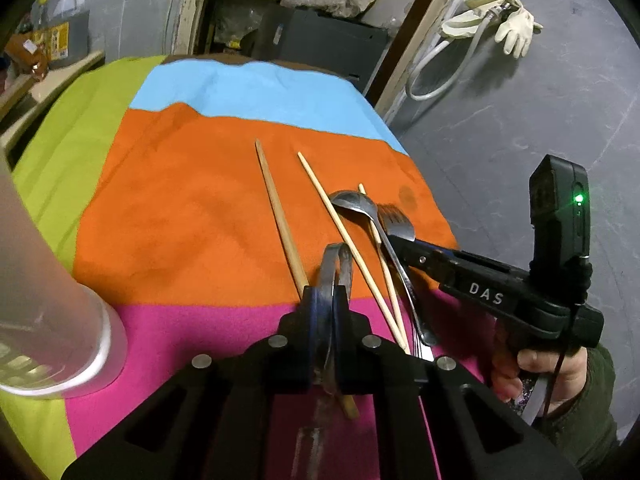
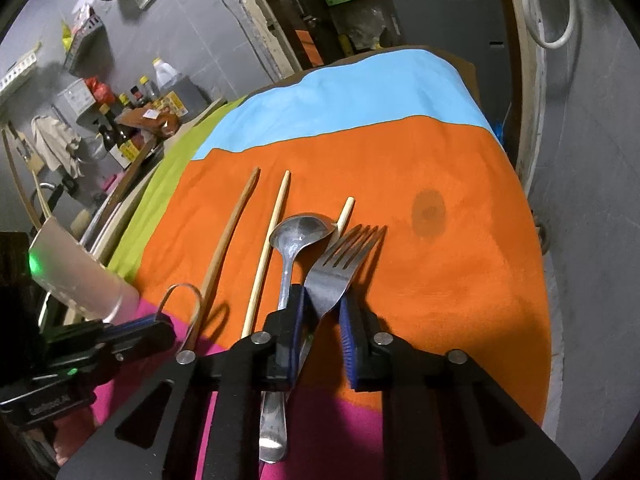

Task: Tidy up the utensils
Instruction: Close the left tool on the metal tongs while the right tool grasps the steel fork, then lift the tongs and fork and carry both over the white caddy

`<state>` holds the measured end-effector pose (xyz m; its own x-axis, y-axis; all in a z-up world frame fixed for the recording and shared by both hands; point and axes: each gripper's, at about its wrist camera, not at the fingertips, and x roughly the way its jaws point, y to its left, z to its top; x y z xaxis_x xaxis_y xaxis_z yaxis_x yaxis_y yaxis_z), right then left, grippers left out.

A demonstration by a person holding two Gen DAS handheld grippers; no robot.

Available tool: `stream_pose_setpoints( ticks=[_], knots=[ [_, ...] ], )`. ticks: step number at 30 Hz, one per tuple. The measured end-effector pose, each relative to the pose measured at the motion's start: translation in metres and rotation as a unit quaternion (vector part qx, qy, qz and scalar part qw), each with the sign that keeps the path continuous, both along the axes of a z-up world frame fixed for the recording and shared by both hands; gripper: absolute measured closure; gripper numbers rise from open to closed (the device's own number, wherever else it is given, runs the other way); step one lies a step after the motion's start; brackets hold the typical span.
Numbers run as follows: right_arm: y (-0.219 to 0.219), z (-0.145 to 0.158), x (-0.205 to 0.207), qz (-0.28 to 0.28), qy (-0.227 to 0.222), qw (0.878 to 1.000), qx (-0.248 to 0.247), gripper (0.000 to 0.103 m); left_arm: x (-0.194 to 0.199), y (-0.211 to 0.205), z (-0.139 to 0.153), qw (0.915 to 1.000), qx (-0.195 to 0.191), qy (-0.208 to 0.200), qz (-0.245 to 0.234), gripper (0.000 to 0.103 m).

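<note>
Steel fork (image 2: 340,268) sits between the parted right tongs (image 2: 324,320); left tongs (image 1: 324,304) pinch a metal loop (image 1: 338,264).

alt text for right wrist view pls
The right gripper straddles a fork's neck, jaws not visibly closed on it, over an orange cloth. A spoon and three chopsticks lie left; the left gripper holds a metal loop.

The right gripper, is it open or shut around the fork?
Open. The right gripper straddles the fork handle, with a gap beside its right pad.
</note>
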<state>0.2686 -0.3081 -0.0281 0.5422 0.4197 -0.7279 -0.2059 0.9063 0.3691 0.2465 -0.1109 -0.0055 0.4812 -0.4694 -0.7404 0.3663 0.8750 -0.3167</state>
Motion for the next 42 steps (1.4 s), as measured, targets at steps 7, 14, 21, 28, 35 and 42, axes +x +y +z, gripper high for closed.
stream_pose_setpoints(
  ticks=[7,14,21,28,35,42],
  knots=[
    [-0.004,0.004,-0.01,-0.015,-0.015,1.0,0.015,0.1,-0.007,0.004,0.003,0.9999,-0.006,-0.009,0.001,0.098],
    [0.0,0.028,-0.038,-0.045,-0.105,0.993,-0.018,0.1,-0.025,0.01,0.015,0.9983,-0.02,-0.054,0.006,0.098],
    [0.025,0.053,-0.081,-0.042,-0.216,0.972,-0.078,0.101,-0.045,0.013,0.031,0.9919,-0.037,-0.121,0.014,0.099],
    [0.052,0.065,-0.113,-0.045,-0.307,0.941,-0.134,0.102,-0.064,0.021,0.047,0.9789,-0.042,-0.194,0.048,0.103],
    [0.066,0.073,-0.12,-0.049,-0.334,0.931,-0.137,0.102,-0.073,0.028,0.051,0.9739,-0.052,-0.212,0.063,0.103],
    [0.08,0.086,-0.128,-0.042,-0.361,0.923,-0.129,0.102,-0.085,0.044,0.063,0.9686,-0.065,-0.228,0.076,0.103]
  ],
)
